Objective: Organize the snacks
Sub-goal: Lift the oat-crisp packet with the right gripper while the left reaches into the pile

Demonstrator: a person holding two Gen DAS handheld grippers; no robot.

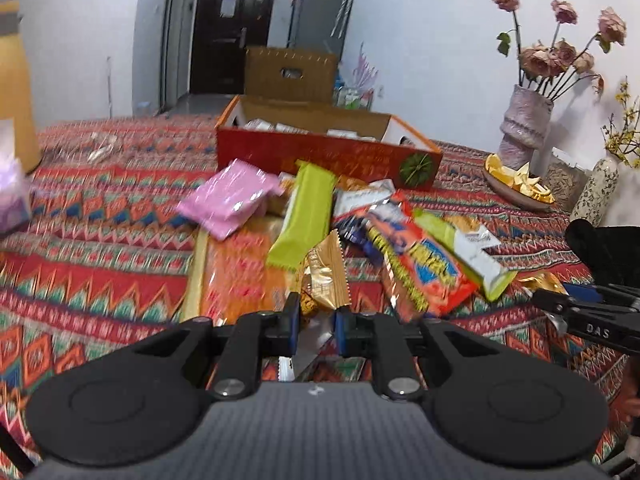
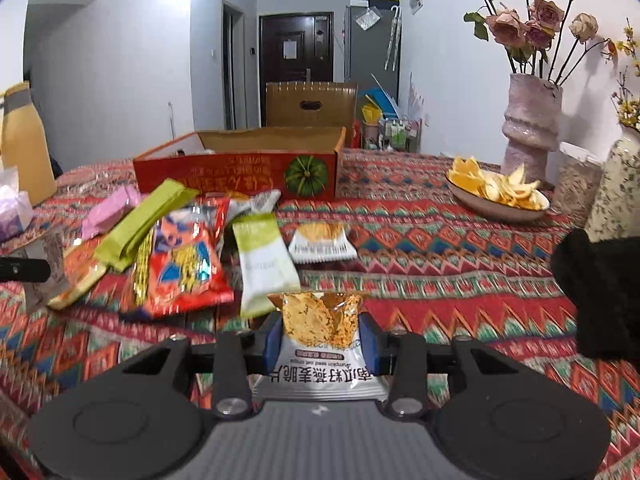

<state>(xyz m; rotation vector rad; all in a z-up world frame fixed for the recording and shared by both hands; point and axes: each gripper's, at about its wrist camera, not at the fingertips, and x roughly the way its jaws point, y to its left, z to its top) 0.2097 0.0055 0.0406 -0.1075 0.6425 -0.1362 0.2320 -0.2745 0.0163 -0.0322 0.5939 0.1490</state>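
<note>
Two pairs of tongs work above a patterned tabletop. Left tongs pinch a gold-wrapped snack at the near edge of the snack pile. Beyond the pile sits an open red cardboard box. Right tongs clamp an oat crisp packet; farther right stand a plate of orange peels and a vase of dried roses.

We are facing white walls, with a dark door standing shut down the hall, a grey fridge beside it, and a patterned cloth covering the worktop.
</note>
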